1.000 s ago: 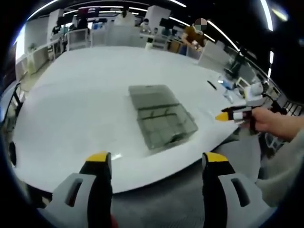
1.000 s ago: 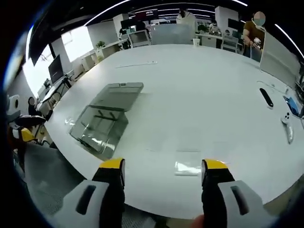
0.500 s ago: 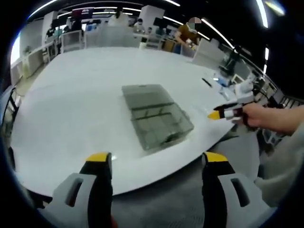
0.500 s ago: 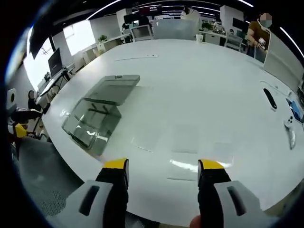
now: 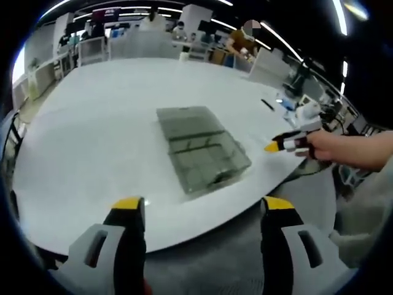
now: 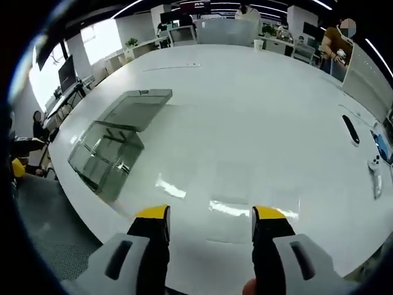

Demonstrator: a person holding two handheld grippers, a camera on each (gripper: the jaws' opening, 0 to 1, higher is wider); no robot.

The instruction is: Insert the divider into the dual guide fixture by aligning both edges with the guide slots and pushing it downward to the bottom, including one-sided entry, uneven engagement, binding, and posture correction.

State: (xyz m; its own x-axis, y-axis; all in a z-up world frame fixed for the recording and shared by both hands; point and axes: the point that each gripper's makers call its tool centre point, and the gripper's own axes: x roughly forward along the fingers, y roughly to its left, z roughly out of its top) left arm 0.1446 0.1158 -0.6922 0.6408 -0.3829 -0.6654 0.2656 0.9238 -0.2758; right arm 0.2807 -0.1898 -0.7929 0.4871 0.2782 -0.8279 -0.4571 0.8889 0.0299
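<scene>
1. We see bright, even light from ceiling strips point(image 5: 288, 46) overhead.
2. A window point(image 6: 98, 49) at far left burns out white.
3. Glare streaks lie on the white table point(image 6: 245, 123) near our right gripper.
4. Fisheye bending warps the edges.
5. The left gripper view is soft, the far desks blurred.

Counter point(image 5: 92, 123): a compartmented case point(image 5: 202, 153) was set on it near the front edge, lid laid open flat behind the tray. Left claw point(image 5: 199, 206) was held before the counter edge, jaws apart, the case beyond them. Right claw point(image 6: 209, 215) was held over the counter, jaws apart, with the case well to its left; small items point(image 6: 350, 129) were placed on the counter far to its right.
</scene>
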